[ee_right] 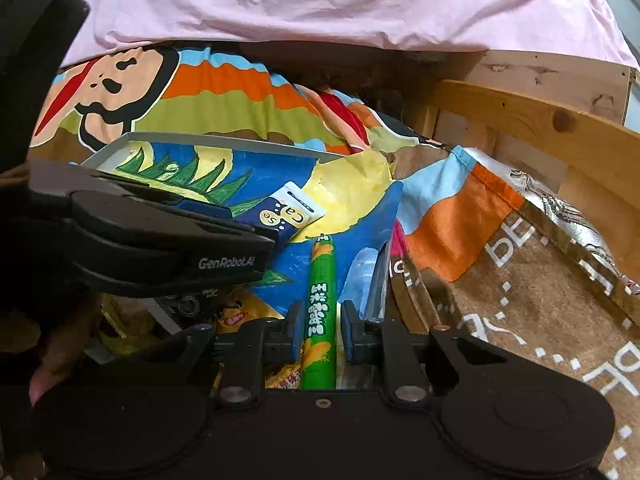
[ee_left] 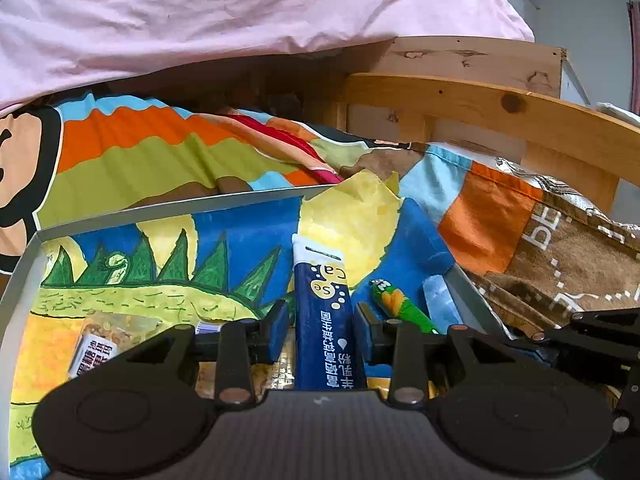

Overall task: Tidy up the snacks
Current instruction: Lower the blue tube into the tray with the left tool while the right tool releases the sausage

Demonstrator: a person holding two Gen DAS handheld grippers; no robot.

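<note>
Two tools in view, one in each of your hands. Left tool (ee_left: pixel 322 332): fingers closed on one dark blue sachet (ee_left: pixel 323 308) with a white top end and yellow dots. It stands out forward past the fingertips, above the tray. The right wrist view confirms it, with the sachet's white end poking out beyond the left tool's tip. Right tool (ee_right: pixel 322 328): jaws slightly apart, one green stick (ee_right: pixel 322 300) lying lengthwise between them with a thin gap showing at each pad, so it is not clamped. The stick's far end points toward the sachet, and it lies near the right wall of the tray. One grey tray (ee_left: pixel 160 205), lined with one painted picture (ee_left: pixel 224 248) showing blue sky, green spikes and a yellow sun. Other snacks in the tray, as far as you can count them: one clear packet with a white label (ee_left: pixel 100 340) at the left, one pale blue packet (ee_left: pixel 438 296) against the right wall, and yellow wrappers (ee_right: pixel 236 316) under the tools, number unclear. The tray sits on one striped cartoon blanket (ee_left: pixel 160 152). One brown lettered cloth (ee_left: pixel 580 264) lies to the right, one pink sheet (ee_left: pixel 240 20) hangs behind and one wooden bed frame (ee_left: pixel 500 108) shows at the far right. One fingertip (ee_right: pixel 48 372) shows at the lower left of the right wrist view.
</note>
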